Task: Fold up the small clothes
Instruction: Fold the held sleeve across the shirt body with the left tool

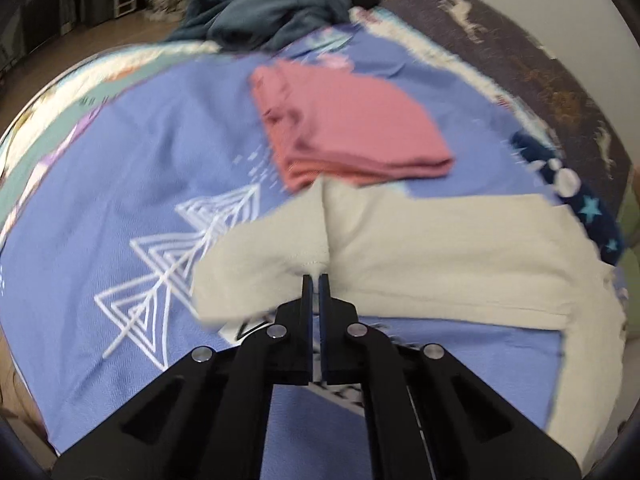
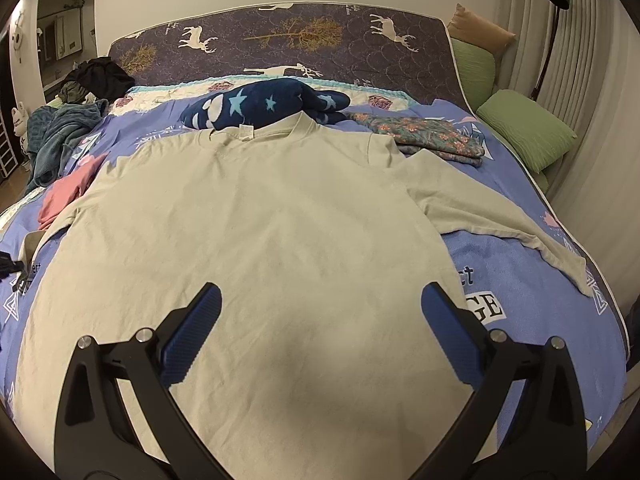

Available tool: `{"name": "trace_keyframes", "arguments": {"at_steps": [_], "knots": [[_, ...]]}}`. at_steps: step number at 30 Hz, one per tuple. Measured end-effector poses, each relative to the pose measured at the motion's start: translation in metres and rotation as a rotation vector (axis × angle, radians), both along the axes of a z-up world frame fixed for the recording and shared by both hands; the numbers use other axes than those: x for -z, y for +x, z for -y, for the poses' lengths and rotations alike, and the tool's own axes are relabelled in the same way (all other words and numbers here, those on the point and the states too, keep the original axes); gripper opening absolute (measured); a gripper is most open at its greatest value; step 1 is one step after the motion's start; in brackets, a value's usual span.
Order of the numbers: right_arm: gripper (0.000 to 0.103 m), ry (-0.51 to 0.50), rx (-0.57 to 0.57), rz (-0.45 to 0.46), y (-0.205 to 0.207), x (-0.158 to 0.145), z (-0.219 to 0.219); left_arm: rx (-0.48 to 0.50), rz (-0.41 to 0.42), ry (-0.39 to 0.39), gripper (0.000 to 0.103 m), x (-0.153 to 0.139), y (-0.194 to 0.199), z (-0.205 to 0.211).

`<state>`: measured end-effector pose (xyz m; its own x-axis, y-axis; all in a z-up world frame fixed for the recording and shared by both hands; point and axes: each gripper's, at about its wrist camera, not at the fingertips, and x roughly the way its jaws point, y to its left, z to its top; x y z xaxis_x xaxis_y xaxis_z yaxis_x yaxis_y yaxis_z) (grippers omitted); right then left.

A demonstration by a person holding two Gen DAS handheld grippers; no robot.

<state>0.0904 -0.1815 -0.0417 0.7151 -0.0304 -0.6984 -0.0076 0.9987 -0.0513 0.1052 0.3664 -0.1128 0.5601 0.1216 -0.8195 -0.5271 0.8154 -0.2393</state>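
Observation:
A beige T-shirt (image 2: 260, 220) lies spread flat, collar away from me, on the blue bedspread (image 2: 520, 248). My right gripper (image 2: 322, 292) hovers open over the shirt's lower body, with its blue pads wide apart and nothing between them. In the left wrist view my left gripper (image 1: 316, 278) is shut on the stitched hem of the T-shirt's (image 1: 440, 248) left sleeve, pinching the cloth into a raised ridge. A folded pink garment (image 1: 348, 128) lies just beyond that sleeve.
A navy star-print blanket (image 2: 272, 104) sits behind the collar, with a folded floral cloth (image 2: 428, 132) to its right. Green pillows (image 2: 528, 128) line the right edge. A teal blanket heap (image 2: 60, 132) and dark clothes lie at the far left corner.

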Motion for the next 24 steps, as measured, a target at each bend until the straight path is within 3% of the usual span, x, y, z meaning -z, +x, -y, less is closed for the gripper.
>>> {"name": "trace_keyframes", "arguments": {"at_steps": [6,13,17,19,20,22,23,24], "knots": [[0.101,0.011,-0.046,0.024,0.000,-0.004,-0.005,0.190,0.145,0.039,0.001,-0.078,0.013,0.051],[0.101,0.083,-0.096,0.016,0.002,-0.013,-0.001,0.515,0.271,-0.023,0.000,-0.151,0.053,0.161],[0.101,0.119,-0.197,0.013,0.006,-0.022,-0.007,0.669,0.293,0.069,0.000,-0.173,0.064,0.236],[0.100,0.124,-0.244,0.021,0.004,-0.025,-0.010,0.698,0.283,0.091,0.001,-0.172,0.060,0.252],[0.098,0.137,-0.278,0.023,0.003,-0.026,-0.012,0.696,0.278,0.102,0.006,-0.169,0.055,0.253],[0.084,0.179,-0.381,0.006,0.005,-0.026,-0.016,0.652,0.270,0.122,0.026,-0.155,0.042,0.238],[0.070,0.198,-0.416,-0.013,0.007,-0.026,-0.019,0.608,0.257,0.130,0.032,-0.144,0.033,0.225],[0.051,0.226,-0.459,-0.043,0.011,-0.026,-0.022,0.563,0.235,0.136,0.033,-0.132,0.026,0.211]]}}
